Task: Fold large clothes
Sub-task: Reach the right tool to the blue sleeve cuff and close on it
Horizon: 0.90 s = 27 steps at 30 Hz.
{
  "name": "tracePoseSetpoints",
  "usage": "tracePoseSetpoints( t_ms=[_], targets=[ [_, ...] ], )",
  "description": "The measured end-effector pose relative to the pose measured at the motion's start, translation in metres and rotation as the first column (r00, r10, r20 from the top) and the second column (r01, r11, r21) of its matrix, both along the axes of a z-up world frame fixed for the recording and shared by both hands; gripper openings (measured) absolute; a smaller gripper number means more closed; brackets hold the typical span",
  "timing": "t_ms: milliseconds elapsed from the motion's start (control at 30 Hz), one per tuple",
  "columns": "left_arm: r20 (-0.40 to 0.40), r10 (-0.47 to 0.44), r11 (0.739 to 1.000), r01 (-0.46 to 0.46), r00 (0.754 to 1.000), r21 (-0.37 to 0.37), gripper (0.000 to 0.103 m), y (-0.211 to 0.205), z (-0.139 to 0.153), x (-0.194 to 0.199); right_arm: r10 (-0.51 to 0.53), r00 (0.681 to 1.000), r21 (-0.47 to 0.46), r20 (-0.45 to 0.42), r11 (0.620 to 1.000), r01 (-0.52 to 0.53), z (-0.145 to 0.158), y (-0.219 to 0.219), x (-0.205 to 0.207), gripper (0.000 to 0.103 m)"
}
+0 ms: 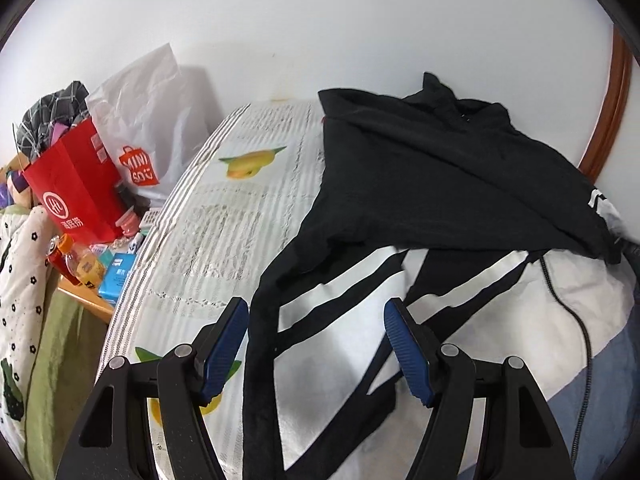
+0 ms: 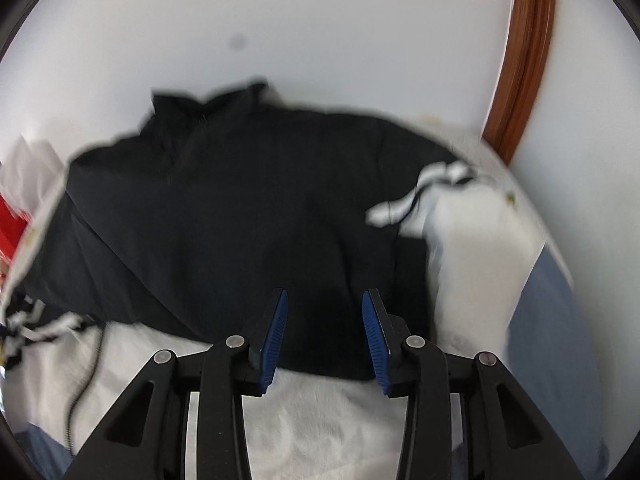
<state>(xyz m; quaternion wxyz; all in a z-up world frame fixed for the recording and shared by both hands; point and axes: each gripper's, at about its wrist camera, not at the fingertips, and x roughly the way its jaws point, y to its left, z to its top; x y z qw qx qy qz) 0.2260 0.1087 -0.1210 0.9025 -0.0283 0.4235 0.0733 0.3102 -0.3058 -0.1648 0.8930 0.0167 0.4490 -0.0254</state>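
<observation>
**On the bed, a soft jacket with two empty grippers over it**

Over the left side, the left gripper (image 1: 316, 346) hangs with jaws wide apart, holding nothing, above a striped sleeve (image 1: 320, 304); the black jacket (image 1: 420, 176) lies spread across the bed (image 1: 224, 220), collar toward the wall; the right gripper (image 2: 324, 338) is parted and empty near the hem (image 2: 320, 364). It looks light, limp and likely slippery; pinch hem or cuff, where cloth doubles.
</observation>
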Motion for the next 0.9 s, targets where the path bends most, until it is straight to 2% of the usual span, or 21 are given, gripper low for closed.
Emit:
tracePoseSetpoints(
  t_ms=[100,233,333,400,500,667,767,900],
  targets=[
    [0.013,-0.015,1.0,0.015,1.0,-0.026,0.068,-0.003,0.007,-0.004,-0.026,0.997,-0.013,-0.067,1.0,0.025,-0.021,-0.003,0.004,0.035],
    [0.036,-0.021,1.0,0.021,0.999,-0.018,0.068,-0.007,0.017,-0.01,-0.053,0.997,-0.006,-0.057,0.999,0.052,-0.013,-0.001,-0.007,0.037],
    [0.055,-0.035,0.999,0.037,0.998,-0.033,0.068,-0.013,0.026,-0.018,-0.024,1.0,0.027,0.012,0.999,0.023,0.012,0.007,-0.038,0.04],
    [0.064,-0.05,0.998,0.052,0.997,-0.031,0.068,-0.019,0.031,-0.023,-0.009,0.999,0.036,0.052,0.999,0.007,0.025,0.007,-0.058,0.051],
    [0.051,-0.089,0.994,0.092,0.995,-0.054,0.068,-0.03,0.037,-0.032,-0.022,0.995,0.032,0.097,0.999,0.019,0.04,-0.001,-0.089,0.053],
    [0.07,-0.134,0.991,0.136,0.989,-0.022,0.068,-0.049,0.048,-0.045,-0.154,0.976,-0.009,0.155,0.988,0.157,0.054,-0.049,-0.147,0.067],
    [0.07,-0.158,0.985,0.162,0.985,-0.052,0.068,-0.056,0.053,-0.049,-0.229,0.966,-0.031,0.12,0.972,0.234,0.05,-0.092,-0.178,0.068],
    [0.065,-0.153,0.984,0.158,0.986,-0.082,0.068,-0.067,0.054,-0.051,-0.346,0.937,-0.069,0.056,0.934,0.349,0.029,-0.142,-0.213,0.07]
  ],
)
